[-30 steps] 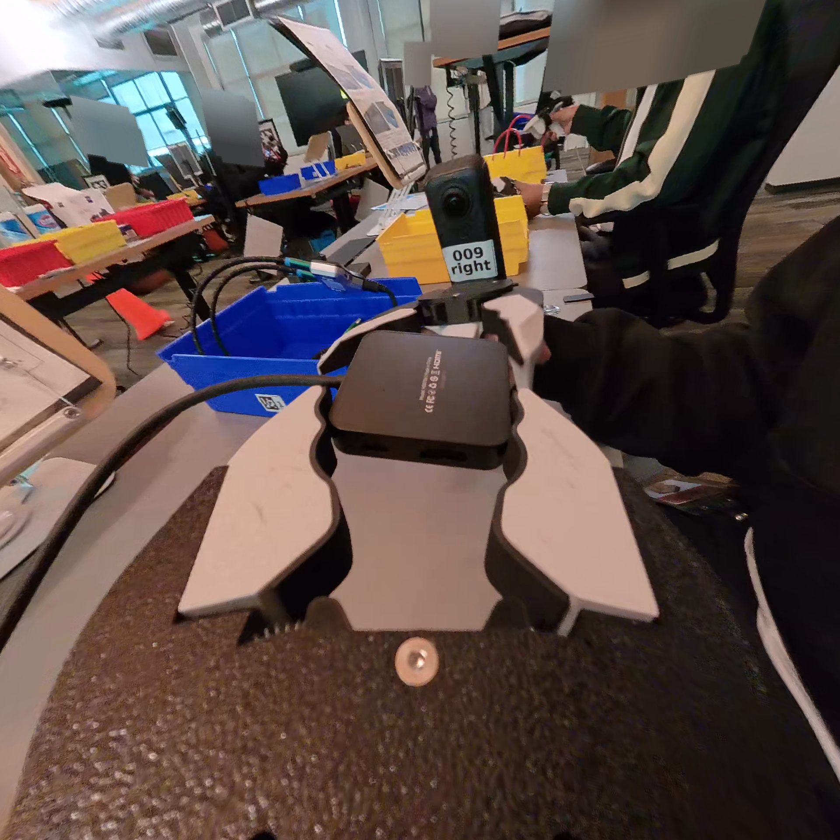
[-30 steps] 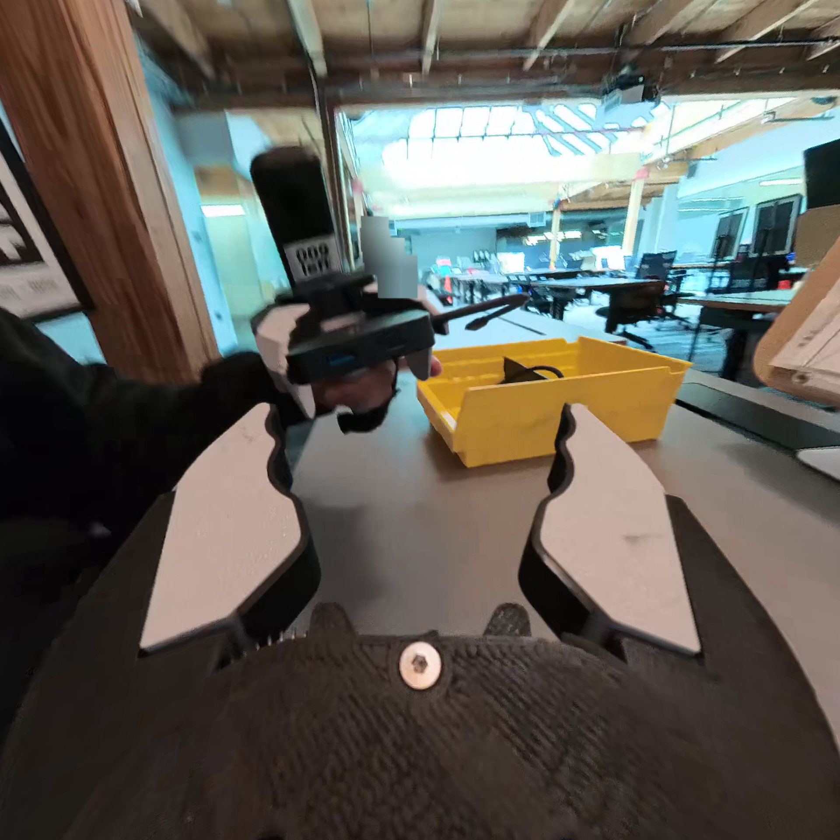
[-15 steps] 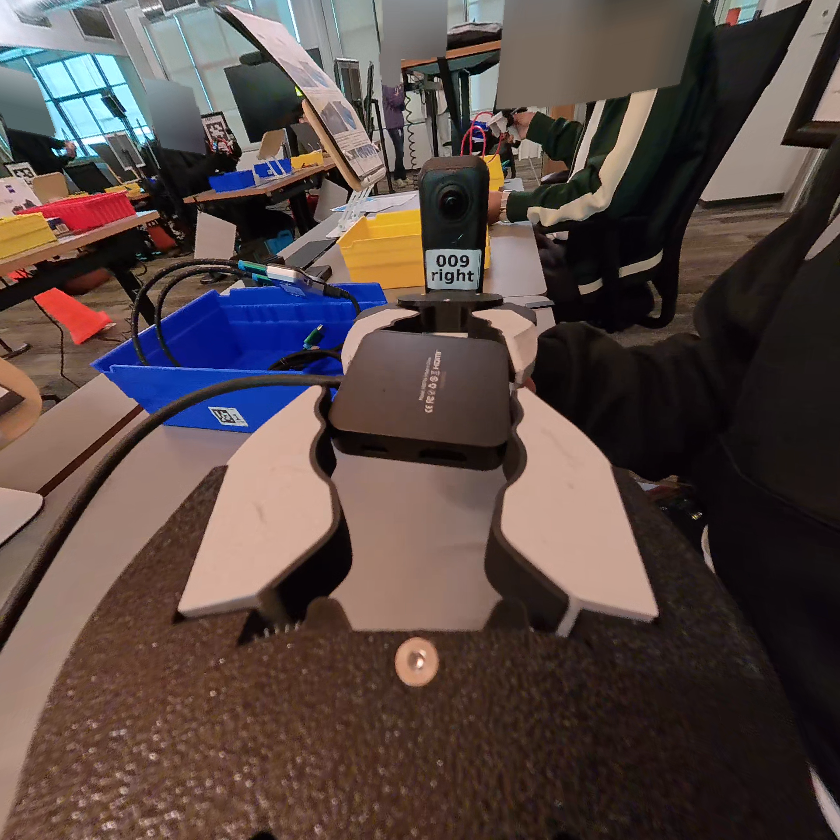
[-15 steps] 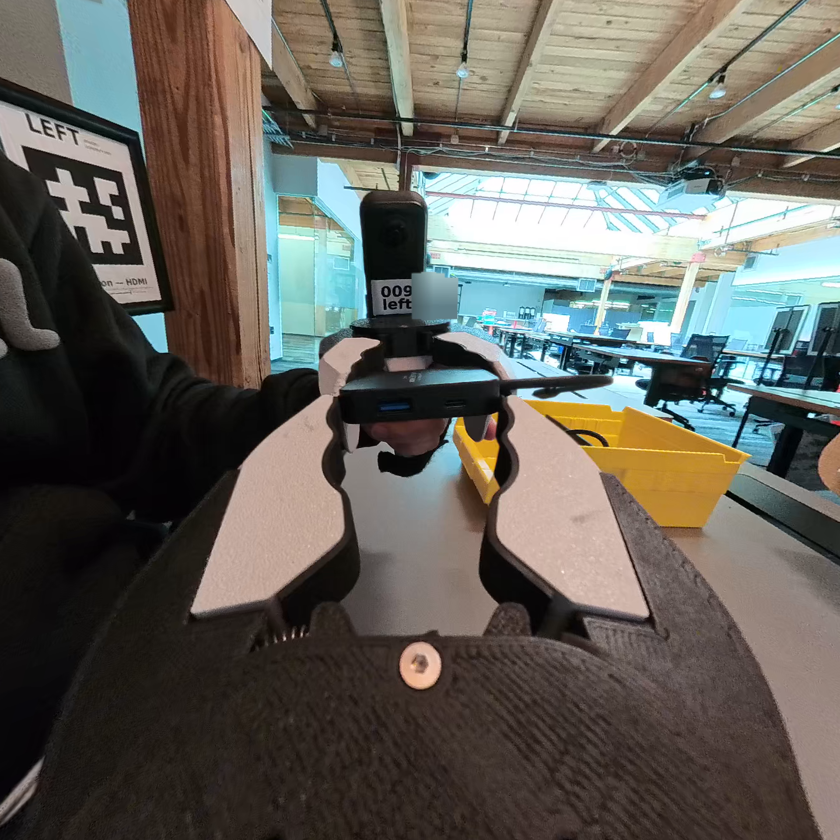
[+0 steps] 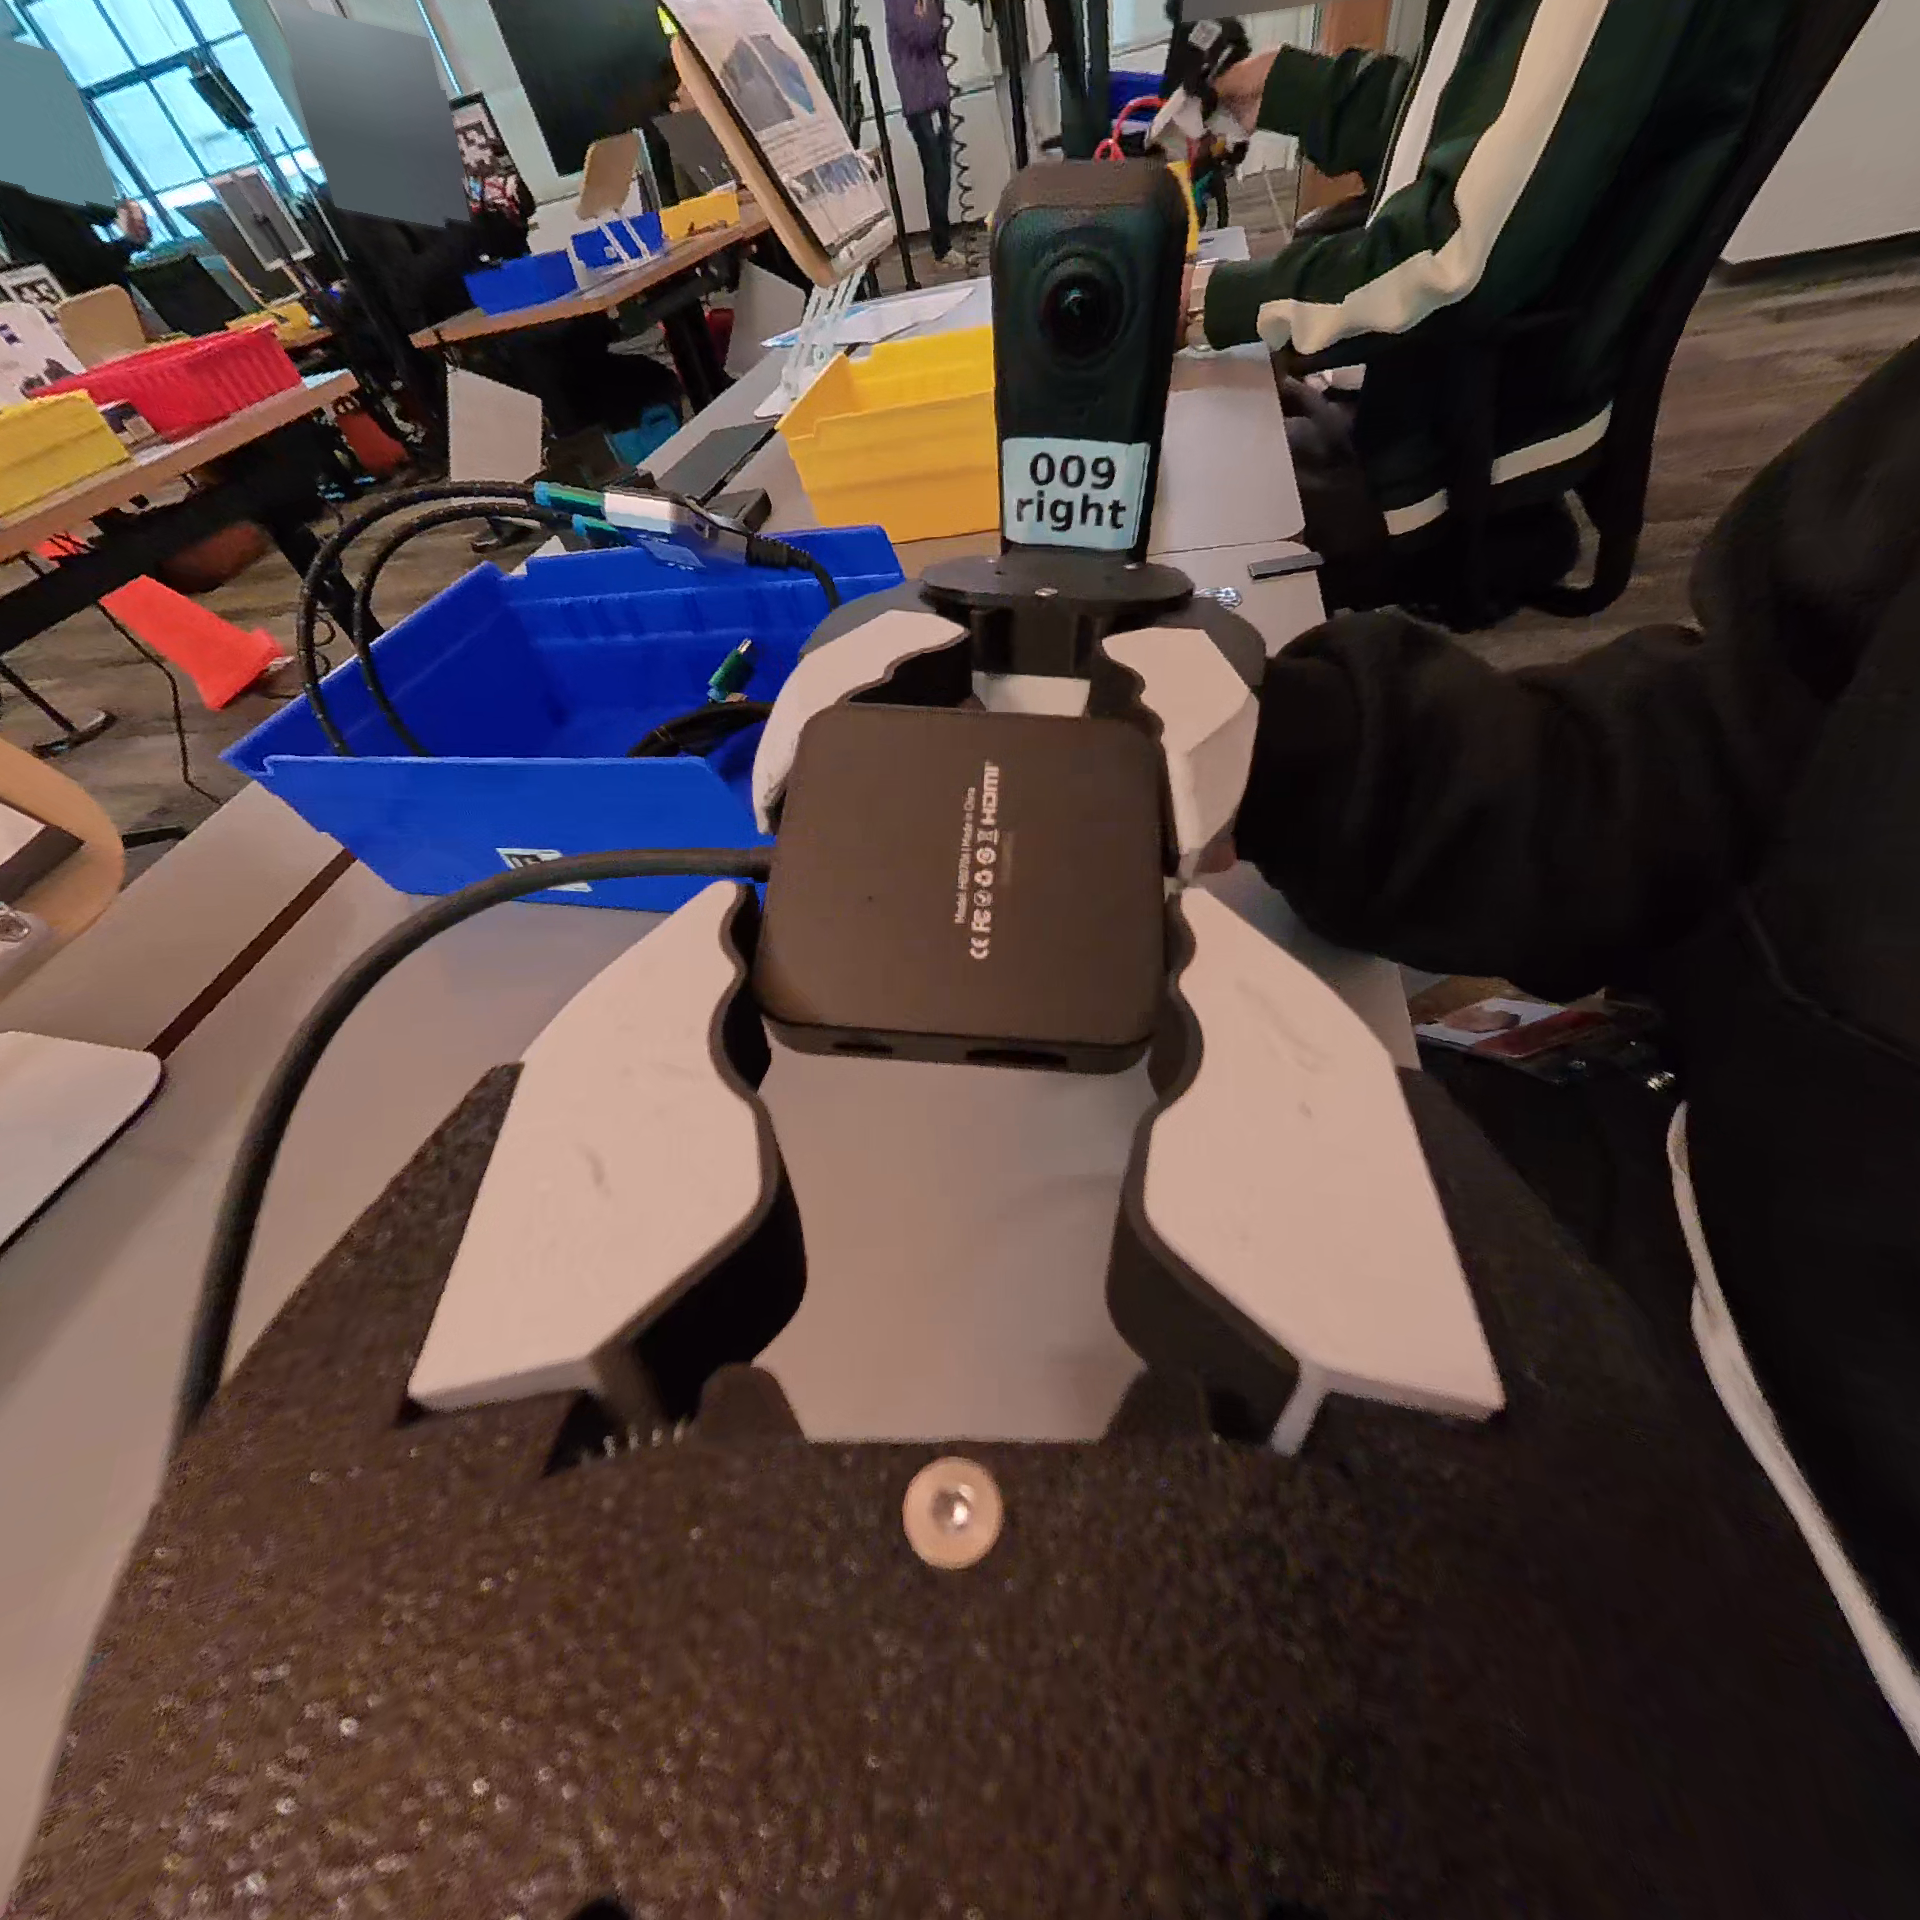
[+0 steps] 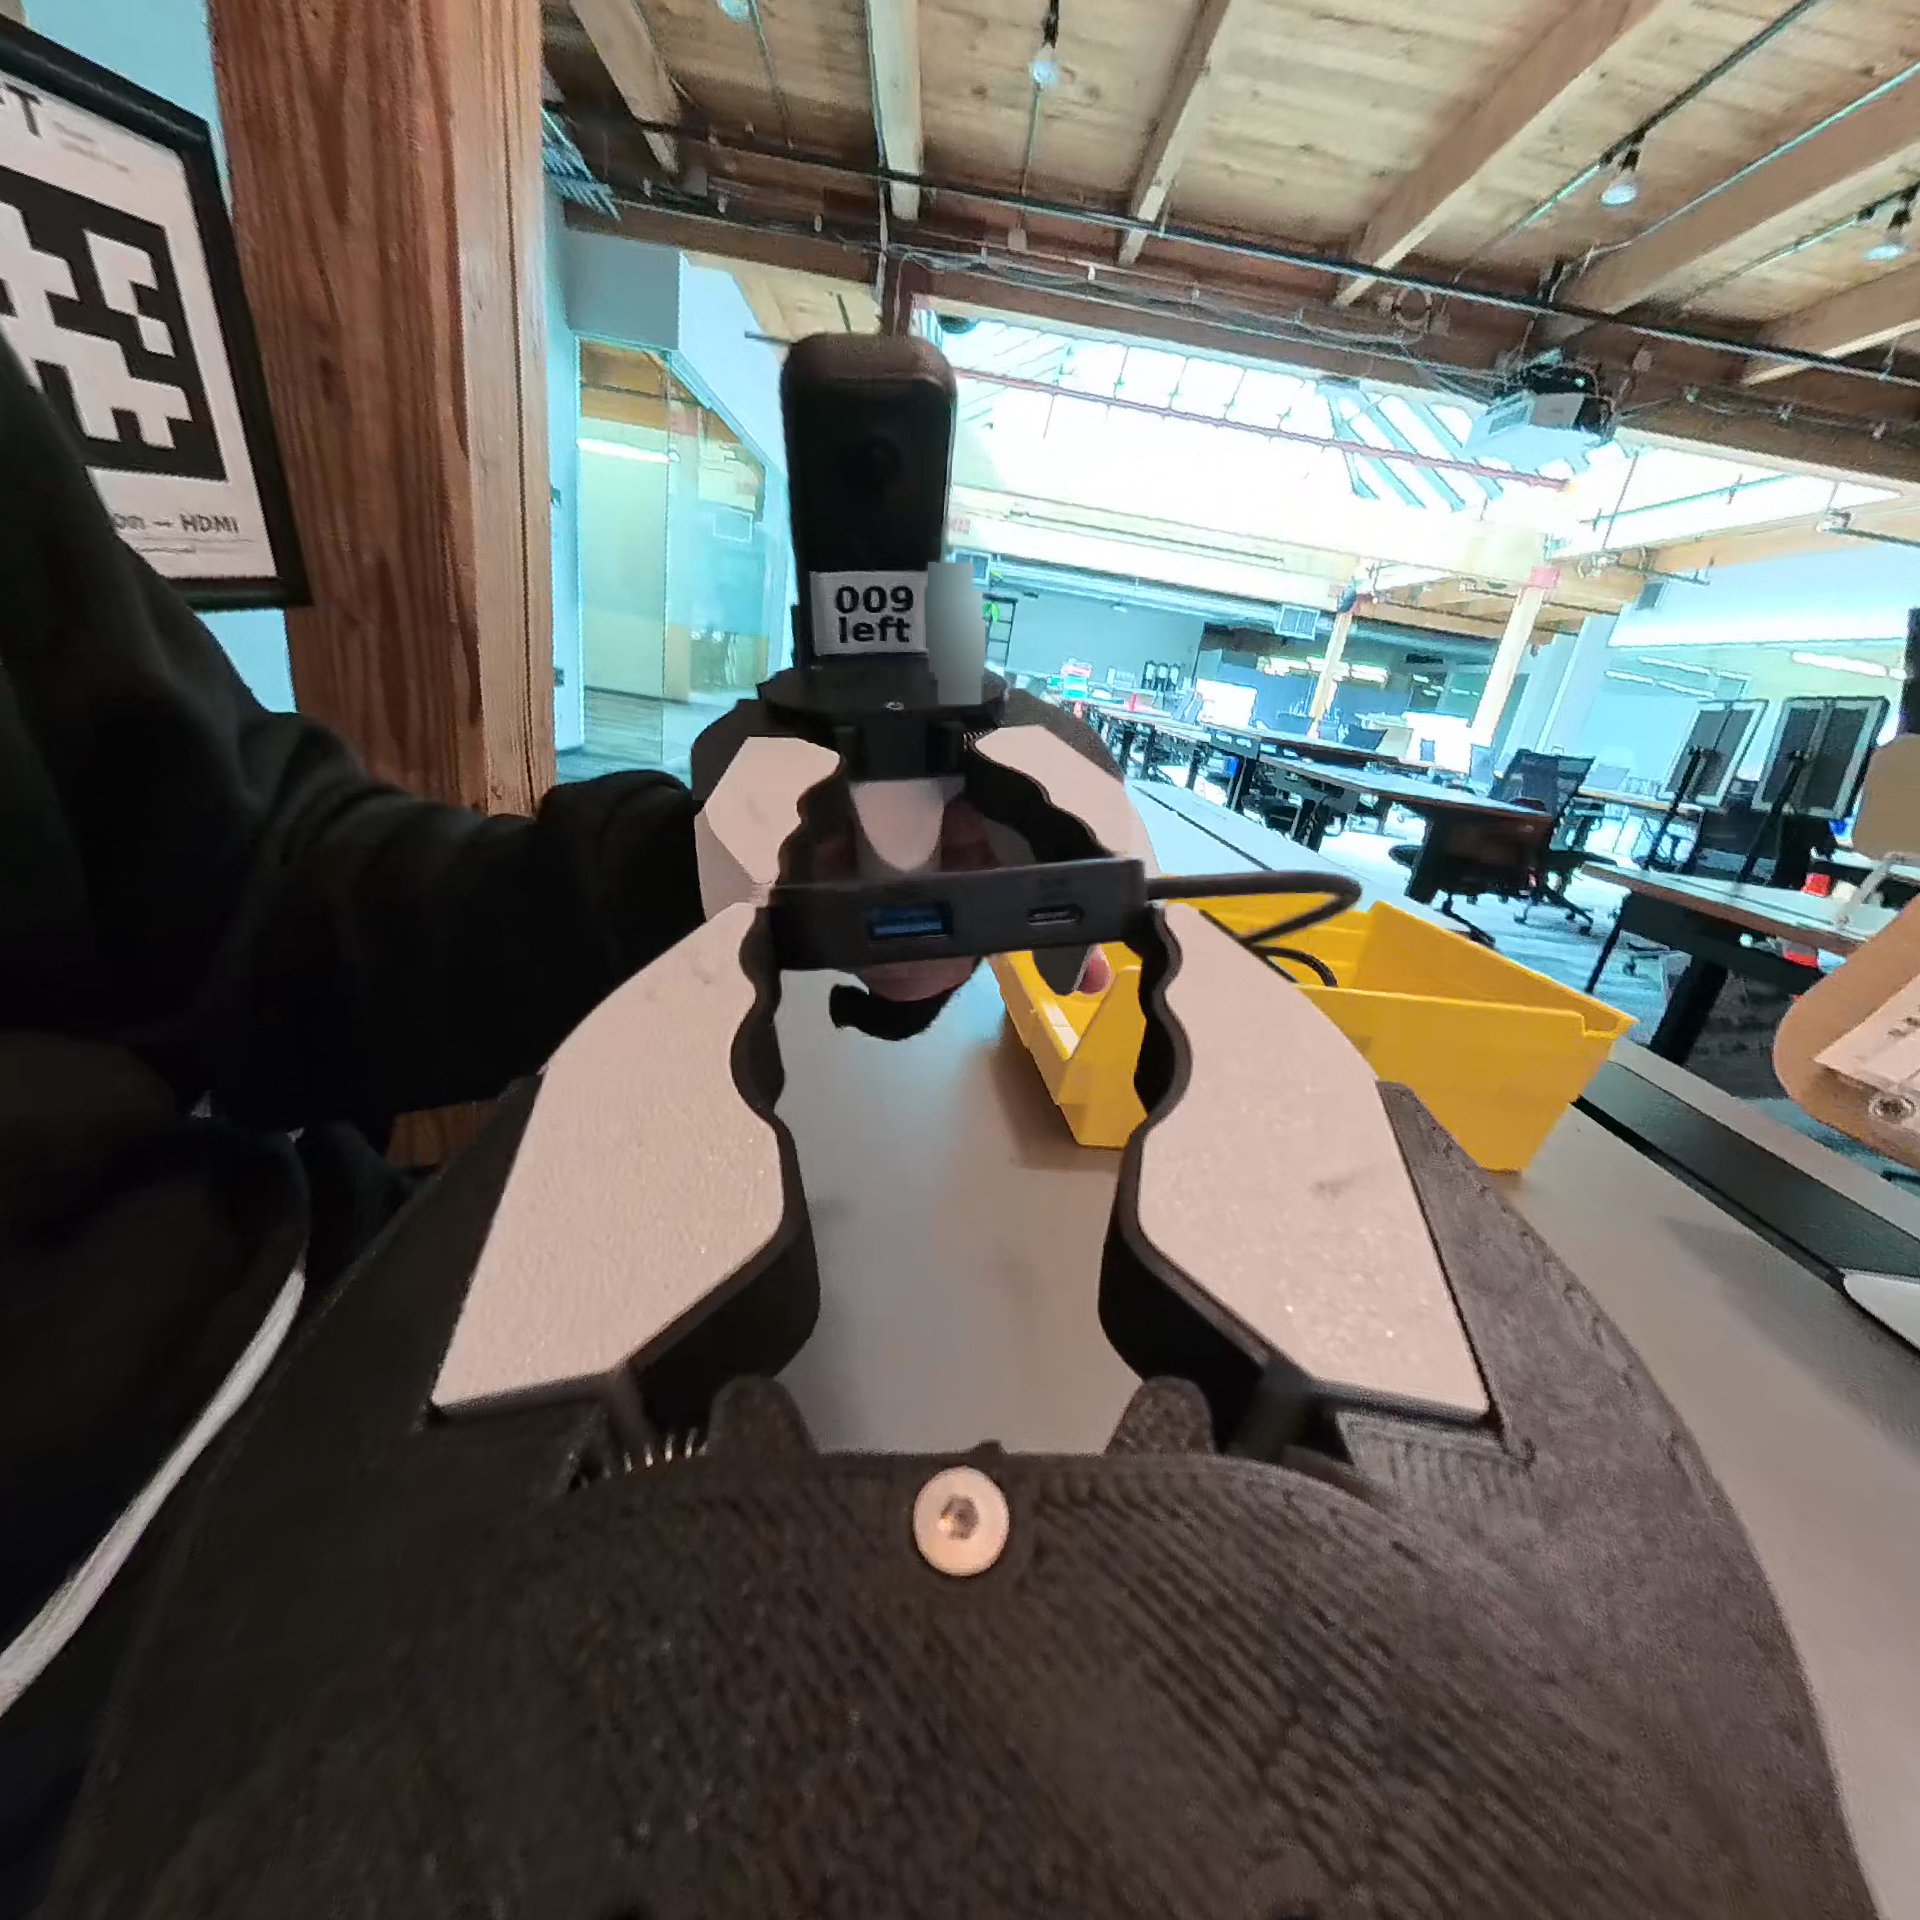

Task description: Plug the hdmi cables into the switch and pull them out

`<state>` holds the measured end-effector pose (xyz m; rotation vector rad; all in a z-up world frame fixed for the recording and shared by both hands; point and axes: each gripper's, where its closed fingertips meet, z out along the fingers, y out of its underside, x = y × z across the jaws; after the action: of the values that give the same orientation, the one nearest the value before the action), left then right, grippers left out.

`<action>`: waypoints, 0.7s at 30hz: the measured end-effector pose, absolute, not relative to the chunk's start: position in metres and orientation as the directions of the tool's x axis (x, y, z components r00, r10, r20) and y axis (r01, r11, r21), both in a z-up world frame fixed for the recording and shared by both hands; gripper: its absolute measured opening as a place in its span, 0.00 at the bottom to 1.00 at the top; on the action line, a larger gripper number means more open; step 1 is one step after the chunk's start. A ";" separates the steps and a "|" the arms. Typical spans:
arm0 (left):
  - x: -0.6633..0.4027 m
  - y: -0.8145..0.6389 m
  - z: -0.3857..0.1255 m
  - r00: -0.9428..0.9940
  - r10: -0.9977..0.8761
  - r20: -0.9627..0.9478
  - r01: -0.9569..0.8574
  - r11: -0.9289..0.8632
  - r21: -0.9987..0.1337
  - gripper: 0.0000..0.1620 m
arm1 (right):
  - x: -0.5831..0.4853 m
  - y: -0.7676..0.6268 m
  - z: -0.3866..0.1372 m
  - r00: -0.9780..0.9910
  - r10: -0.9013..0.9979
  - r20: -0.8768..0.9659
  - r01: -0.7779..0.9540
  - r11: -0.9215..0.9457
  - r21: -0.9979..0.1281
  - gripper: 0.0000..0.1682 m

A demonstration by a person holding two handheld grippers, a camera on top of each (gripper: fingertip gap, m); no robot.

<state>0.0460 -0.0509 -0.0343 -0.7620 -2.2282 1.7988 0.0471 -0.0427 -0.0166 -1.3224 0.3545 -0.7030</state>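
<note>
A flat black switch box (image 5: 966,873) is held above the grey table (image 5: 436,997) between both grippers, which face each other. My left gripper (image 5: 956,925) is shut on its near end. My right gripper (image 6: 951,935) is closed around the opposite end, fingertips against both sides of the switch (image 6: 956,920); that end shows a blue port and a small oval port. The switch's own black cable (image 5: 416,935) leaves its side and trails over the table. Black HDMI cables (image 5: 665,520) with silver and green plugs rest on the rim of a blue bin (image 5: 540,717).
A yellow bin (image 6: 1351,1018) holding a black cable stands on the table beyond the switch. A second yellow bin (image 5: 894,436) sits behind the blue one. A person in a dark green jacket (image 5: 1507,260) sits at the far end. A wooden pillar (image 6: 384,416) stands behind.
My right gripper was open and apart from the switch; it has moved up to it and closed around its free end. The left gripper keeps its hold on the switch.
</note>
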 end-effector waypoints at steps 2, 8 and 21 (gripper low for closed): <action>0.043 -0.050 -0.035 -0.839 0.517 -0.168 0.277 0.142 -0.950 0.45 | 0.045 -0.041 -0.016 0.757 -0.636 0.152 0.269 0.091 -0.959 0.42; 0.041 -0.048 -0.040 -0.815 0.547 -0.191 0.340 0.185 -0.922 0.45 | 0.044 -0.037 -0.020 0.755 -0.628 0.188 0.279 0.048 -0.959 0.42; 0.072 -0.040 0.001 -0.813 0.466 0.350 -0.384 0.023 -0.923 0.48 | 0.039 -0.069 0.003 0.644 -0.726 0.240 0.424 0.078 -0.902 0.42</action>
<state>0.0718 -0.0401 0.0014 -0.0837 -1.7144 1.8490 0.0390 -0.0685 0.0033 -1.2139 0.3039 -0.8810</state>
